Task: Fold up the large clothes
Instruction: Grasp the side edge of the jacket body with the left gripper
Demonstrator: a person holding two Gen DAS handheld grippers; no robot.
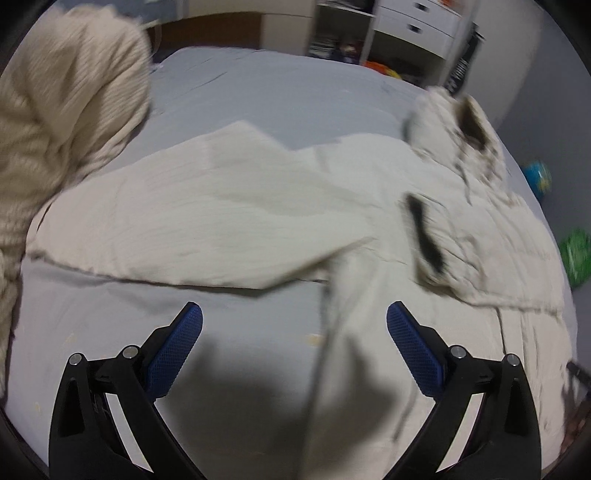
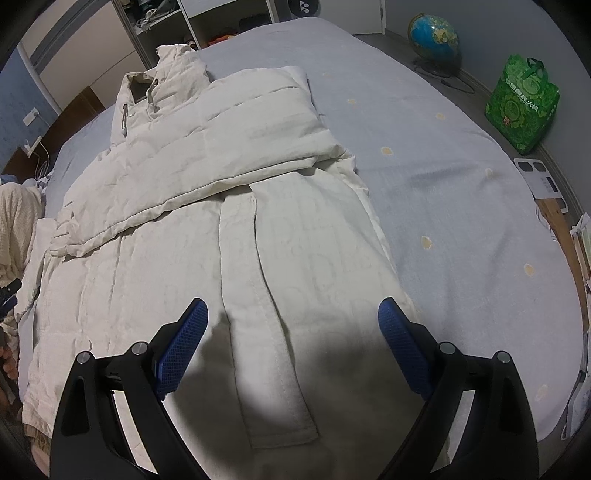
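On the shiny green shopping bag [image 2: 522,105] by the wall some pale writing can be seen, but it is too small to be read. No other words can be made out. A big cream-white padded coat [image 2: 207,206] is spread flat on the bed with the pale grey-blue sheet [image 2: 461,229], and one sleeve [image 2: 236,147] is laid across its chest. The right gripper [image 2: 291,332] is held just above the lower part of the coat, and its jaws are spread wide with nothing pinched; the long front strip of the coat [image 2: 258,314] is seen between them. The left gripper [image 1: 294,339] is held over the edge of the coat [image 1: 351,369], partly over bare sheet [image 1: 110,332], and its jaws are also spread wide and nothing is gripped. The left view is blurred, so the collar [image 1: 472,125] and a dark patch [image 1: 424,236] on the coat are hard to make out. A cream ribbed knitted sleeve [image 1: 70,103] of the person is cut off at the left side. A blue globe [image 2: 434,35] is stood on the floor, and white drawers [image 1: 413,22] are seen far back.
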